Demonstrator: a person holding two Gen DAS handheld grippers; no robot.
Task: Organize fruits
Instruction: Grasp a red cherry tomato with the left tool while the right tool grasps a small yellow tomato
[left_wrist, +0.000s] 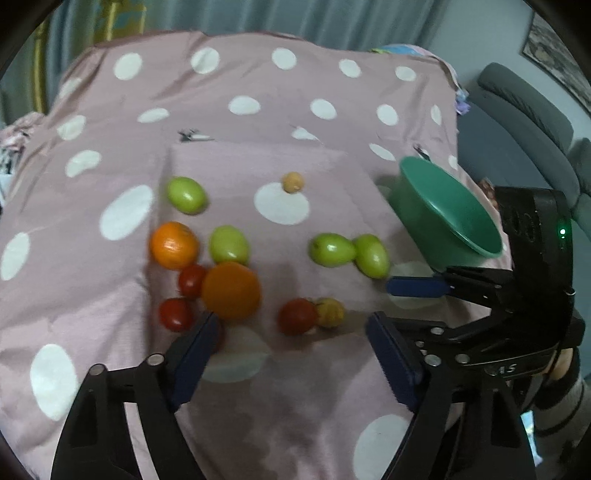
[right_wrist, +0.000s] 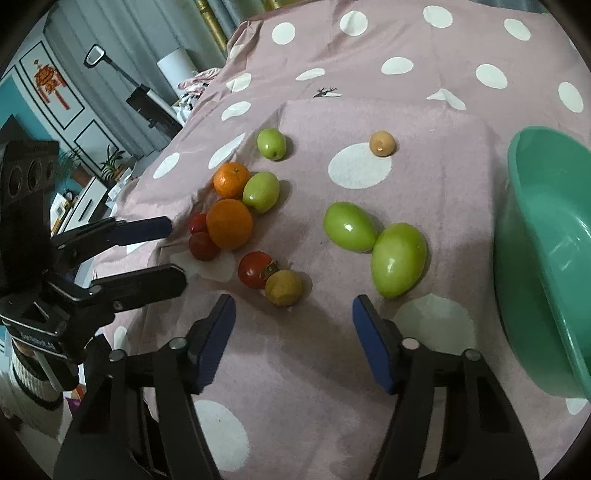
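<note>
Fruits lie on a pink polka-dot cloth (left_wrist: 258, 110): two oranges (left_wrist: 231, 290) (right_wrist: 229, 223), several green fruits (left_wrist: 332, 249) (right_wrist: 399, 260), red tomatoes (left_wrist: 297, 315) (right_wrist: 255, 269), a yellowish fruit (right_wrist: 284, 287) and a small tan one (right_wrist: 382, 143). A green bowl (left_wrist: 448, 214) (right_wrist: 546, 258) stands at the right. My left gripper (left_wrist: 291, 336) is open and empty just before the orange and tomatoes. My right gripper (right_wrist: 293, 319) is open and empty just before the yellowish fruit; it also shows in the left wrist view (left_wrist: 402, 301).
The cloth covers a raised table whose edges drop away at the left and far side. A grey sofa (left_wrist: 524, 122) is to the right. Cabinets, plants and a white lamp (right_wrist: 173, 68) stand beyond the table's left side.
</note>
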